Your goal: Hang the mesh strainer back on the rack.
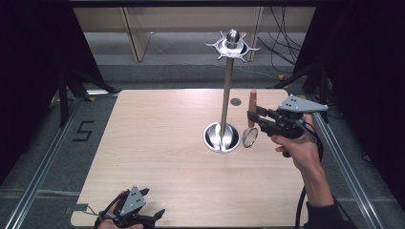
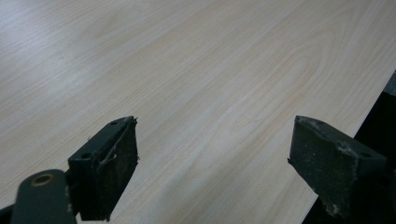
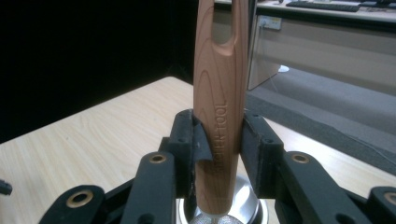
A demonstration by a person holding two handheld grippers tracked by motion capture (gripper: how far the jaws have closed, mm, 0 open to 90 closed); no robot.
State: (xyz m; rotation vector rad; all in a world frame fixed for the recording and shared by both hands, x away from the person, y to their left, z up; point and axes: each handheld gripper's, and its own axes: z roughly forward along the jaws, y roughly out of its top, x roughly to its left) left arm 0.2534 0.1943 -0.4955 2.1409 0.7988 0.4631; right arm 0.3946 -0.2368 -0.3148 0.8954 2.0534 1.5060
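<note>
Nearest to the camera, at the bottom edge of the wooden desk [image 1: 157, 143], the left tool [image 1: 138, 214] rests with its jaws wide apart and nothing between them. On the desk stands a tall metal stand [image 1: 227, 95] with a round base and a hook ring on top. Just beside its base, the right tool [image 1: 255, 119] is clamped on the wooden handle of a small strainer [image 1: 250, 136], which is held upright, mesh down. Engraved letters run along the handle [image 3: 219, 93], but they are not clear to read.

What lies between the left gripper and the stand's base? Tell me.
Bare wooden table: the high view shows nothing between the left gripper and the stand's base.
</note>
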